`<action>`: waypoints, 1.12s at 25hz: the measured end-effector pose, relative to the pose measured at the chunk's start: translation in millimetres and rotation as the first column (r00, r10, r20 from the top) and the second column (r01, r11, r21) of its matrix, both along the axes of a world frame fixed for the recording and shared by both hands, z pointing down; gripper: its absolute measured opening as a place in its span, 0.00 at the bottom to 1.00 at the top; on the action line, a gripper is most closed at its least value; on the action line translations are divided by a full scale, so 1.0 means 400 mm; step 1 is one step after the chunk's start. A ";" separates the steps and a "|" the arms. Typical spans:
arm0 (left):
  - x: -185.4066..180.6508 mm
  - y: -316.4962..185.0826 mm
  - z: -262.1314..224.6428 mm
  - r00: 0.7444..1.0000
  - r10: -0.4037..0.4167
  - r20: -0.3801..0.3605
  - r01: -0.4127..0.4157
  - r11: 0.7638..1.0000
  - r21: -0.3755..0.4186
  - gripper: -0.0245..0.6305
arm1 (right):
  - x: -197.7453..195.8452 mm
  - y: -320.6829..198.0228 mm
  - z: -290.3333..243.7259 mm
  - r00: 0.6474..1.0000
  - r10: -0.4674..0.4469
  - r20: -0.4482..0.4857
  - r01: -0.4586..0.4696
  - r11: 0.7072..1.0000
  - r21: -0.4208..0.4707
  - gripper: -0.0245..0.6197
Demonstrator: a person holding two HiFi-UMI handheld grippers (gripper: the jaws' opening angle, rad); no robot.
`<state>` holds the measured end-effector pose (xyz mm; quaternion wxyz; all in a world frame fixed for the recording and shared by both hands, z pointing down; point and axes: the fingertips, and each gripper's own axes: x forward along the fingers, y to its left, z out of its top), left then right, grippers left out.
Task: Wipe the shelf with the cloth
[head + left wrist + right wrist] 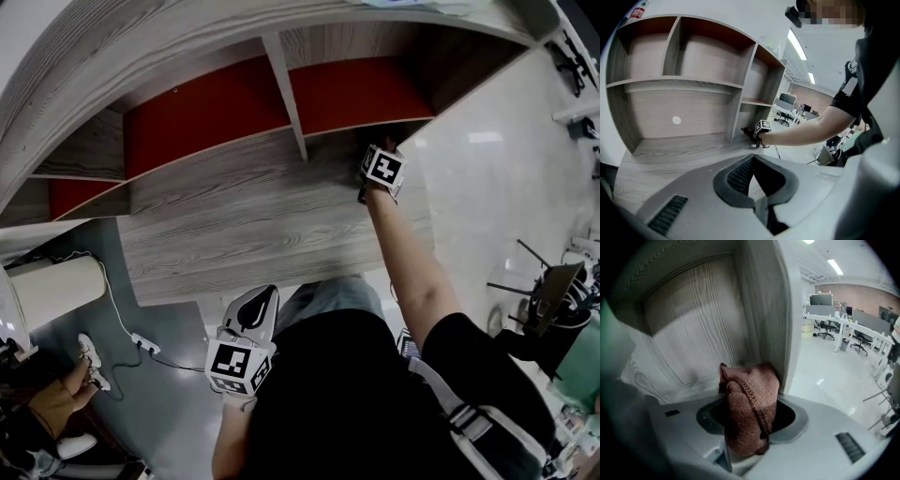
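my right gripper (373, 169) is reached out at arm's length into the shelf (234, 211), at the lower right compartment. its jaws are clamped on the cloth (750, 394), a reddish-brown knit bunched into a lump that sticks up out of the jaws. the cloth sits against the grey wood right at the foot of the upright end panel (764, 310), in the corner where the panel meets the back.

my left gripper (752, 161) hangs back by my body, well apart from the shelf, its jaw tips brought together with nothing between them.

only the right gripper view shows the cloth clearly; from the head view the marker cube (384, 167) and my forearm cover it, and from the left gripper view there is just a dark shape ahead of the cube that i cannot tell apart. the head view alone shows the red back panels (206, 117) and a white cable (117, 314) on the floor. the left gripper view takes in the whole shelf front and a white round dot (676, 120) on its back board.
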<state>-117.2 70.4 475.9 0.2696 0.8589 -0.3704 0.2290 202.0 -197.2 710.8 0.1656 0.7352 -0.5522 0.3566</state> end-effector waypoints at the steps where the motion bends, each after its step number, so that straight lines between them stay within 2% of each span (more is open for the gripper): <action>1: 0.008 0.002 -0.001 1.000 0.000 -0.003 0.000 1.000 -0.001 0.05 | 0.001 0.009 -0.002 1.000 -0.002 0.001 0.002 1.000 0.001 0.33; 5: 0.052 0.013 -0.003 1.000 0.005 -0.003 -0.005 1.000 -0.001 0.05 | 0.001 0.031 -0.006 0.998 0.012 0.069 -0.013 1.000 0.010 0.33; 8: 0.091 0.022 -0.011 1.000 0.004 -0.002 -0.004 1.000 -0.003 0.05 | 0.000 0.035 -0.009 0.982 0.036 0.187 -0.044 0.998 0.041 0.31; 11: 0.129 0.030 -0.016 1.000 -0.007 -0.009 0.007 1.000 -0.010 0.05 | 0.001 0.027 -0.029 0.950 0.040 0.308 -0.074 0.992 0.100 0.30; 14: 0.169 0.044 -0.012 1.000 -0.008 -0.009 0.008 1.000 -0.015 0.05 | 0.011 0.015 -0.048 0.891 0.073 0.448 -0.159 0.975 0.158 0.30; 17: 0.201 0.060 0.003 1.000 -0.014 -0.013 0.013 1.000 -0.029 0.05 | 0.028 0.001 -0.057 0.766 0.108 0.633 -0.301 0.931 0.205 0.29; 18: 0.211 0.065 0.007 1.000 -0.016 -0.017 0.015 0.999 -0.032 0.05 | 0.034 0.001 -0.061 0.730 0.110 0.674 -0.337 0.916 0.216 0.29; 19: 0.219 0.068 0.009 1.000 -0.017 -0.021 0.016 0.999 -0.033 0.05 | 0.039 0.002 -0.068 0.709 0.102 0.697 -0.358 0.905 0.231 0.29; 24: 0.253 0.077 0.015 0.999 -0.021 -0.035 0.020 0.999 -0.027 0.05 | 0.041 0.014 -0.150 0.681 -0.008 0.732 -0.362 0.865 0.346 0.28; 28: 0.275 0.074 0.011 0.999 -0.018 -0.041 0.018 1.000 -0.015 0.05 | 0.045 0.028 -0.247 0.640 -0.097 0.762 -0.394 0.811 0.433 0.28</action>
